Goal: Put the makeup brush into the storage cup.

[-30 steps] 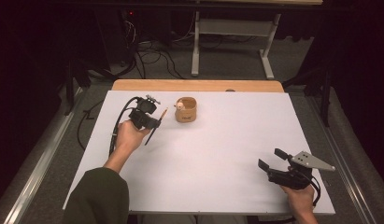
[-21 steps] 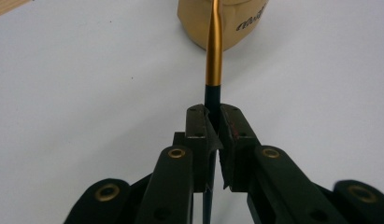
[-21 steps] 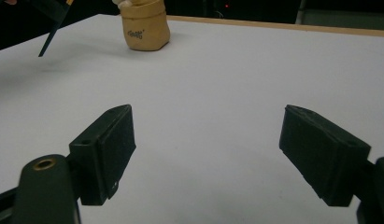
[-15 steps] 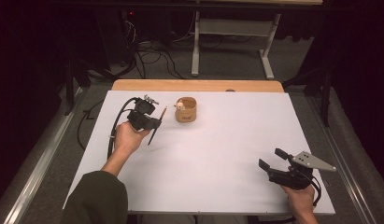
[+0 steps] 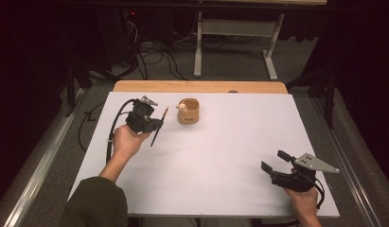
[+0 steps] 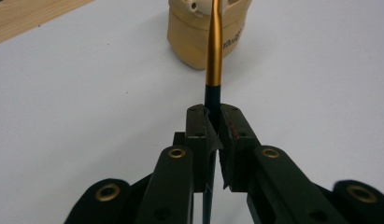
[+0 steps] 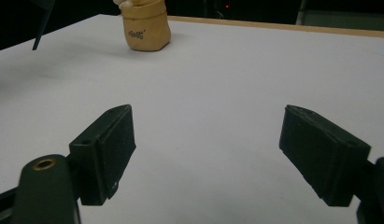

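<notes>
Left hand-held gripper [image 6: 216,140]: we are seeing its jaws clamping a slim dark pen with a gold upper barrel [image 6: 214,46], held above the white tabletop [image 5: 206,161].
Pen tip: pointing toward the small tan wooden cup [image 5: 188,111] (just beside it).
Right hand-held gripper [image 7: 227,154]: we are watching it hovering wide open, holding nothing, near the tabletop's front right corner.

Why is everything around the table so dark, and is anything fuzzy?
High view: light falls on the white table, the floor behind stays dim. Left gripper view: the tan cup looks soft, the left tool sharper. Right gripper view: the right tool looks slightly blurred.
</notes>
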